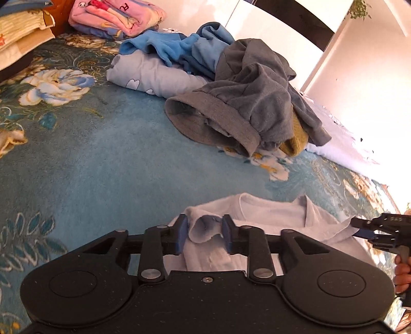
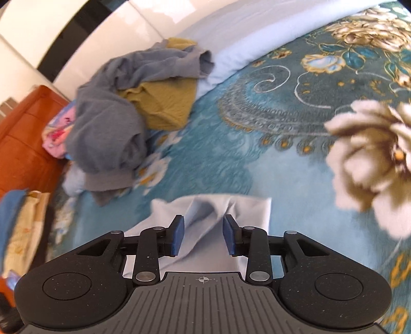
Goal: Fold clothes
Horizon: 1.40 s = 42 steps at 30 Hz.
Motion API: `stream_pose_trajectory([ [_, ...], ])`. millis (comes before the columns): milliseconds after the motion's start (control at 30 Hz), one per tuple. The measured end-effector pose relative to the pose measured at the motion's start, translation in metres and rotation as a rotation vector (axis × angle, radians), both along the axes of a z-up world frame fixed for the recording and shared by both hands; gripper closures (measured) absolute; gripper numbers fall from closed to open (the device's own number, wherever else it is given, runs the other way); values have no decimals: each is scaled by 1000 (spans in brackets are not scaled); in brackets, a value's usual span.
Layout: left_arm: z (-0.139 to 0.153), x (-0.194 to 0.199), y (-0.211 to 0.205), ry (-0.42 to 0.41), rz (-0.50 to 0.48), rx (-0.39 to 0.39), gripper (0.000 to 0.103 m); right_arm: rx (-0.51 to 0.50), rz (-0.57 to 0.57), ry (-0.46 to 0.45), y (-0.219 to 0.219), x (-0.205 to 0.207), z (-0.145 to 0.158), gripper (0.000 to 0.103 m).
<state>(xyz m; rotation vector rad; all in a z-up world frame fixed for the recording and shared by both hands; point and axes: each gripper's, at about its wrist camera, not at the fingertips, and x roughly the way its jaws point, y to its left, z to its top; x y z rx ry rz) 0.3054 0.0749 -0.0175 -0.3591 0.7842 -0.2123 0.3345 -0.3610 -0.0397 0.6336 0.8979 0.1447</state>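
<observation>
Two tools spread over pale shirt [image 1: 269, 213], left tool [image 1: 204, 231], right tool [image 2: 204, 235], blue garment [image 1: 174, 48] only in left view.

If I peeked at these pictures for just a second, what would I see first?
Probably the big teal flowered blanket covering the whole bed, with a messy heap on it: a grey garment slumped over a mustard one. Right up close, the left gripper has a pale blue shirt bunched between its fingers. Far back sits a folded pink blanket.
</observation>
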Motion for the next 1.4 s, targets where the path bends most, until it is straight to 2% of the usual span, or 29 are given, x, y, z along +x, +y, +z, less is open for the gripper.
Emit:
stream_pose_trajectory([
  [100, -1, 14, 3, -2, 15, -7, 81, 48, -10, 4, -6, 19, -6, 88],
  [233, -5, 33, 3, 12, 38, -4, 81, 30, -38, 36, -9, 40, -11, 88],
  [333, -2, 35, 3, 12, 51, -15, 80, 10, -25, 38, -9, 41, -10, 88],
  [433, 9, 24, 4, -13, 55, 9, 71, -17, -13, -10, -14, 27, 2, 88],
  [533, 23, 1, 4, -57, 47, 12, 58, -32, 8, -36, -24, 1, 11, 71],
  [567, 26, -8, 4, -69, 34, 2, 56, -32, 25, -31, -27, -10, 9, 59],
  [700, 26, -38, -7, -71, -39, -49, 56, -8, 53, 15, -35, -44, -4, 54],
  [767, 23, -48, -17, -57, -82, -91, 56, 38, 43, 37, -36, -51, -14, 53],
  [867, 12, -53, -42, -26, -142, -110, 59, 86, 28, 38, -31, -54, -24, 53],
  [933, 4, -54, -61, -7, -177, -119, 63, 102, 19, 34, -27, -53, -26, 55],
  [967, 0, -54, -71, 3, -189, -119, 74, 109, 13, 32, -25, -52, -27, 68],
  [1000, -2, -52, -81, 9, -197, -109, 79, 116, 7, 38, -23, -51, -28, 79],
  [1067, -7, -50, -101, 13, -208, -82, 94, 123, -4, 44, -19, -51, -26, 87],
  [1100, -9, -48, -109, 21, -208, -71, 98, 121, -8, 37, -17, -53, -23, 89],
  [1200, -19, -42, -125, 52, -212, -45, 101, 106, -12, 12, -10, -56, -12, 92],
  [1333, -35, -36, -132, 85, -208, -20, 101, 35, 12, -11, 7, -56, 14, 93],
  [1400, -28, -39, -120, 91, -190, -69, 101, 5, 25, -22, 16, -56, 28, 94],
])
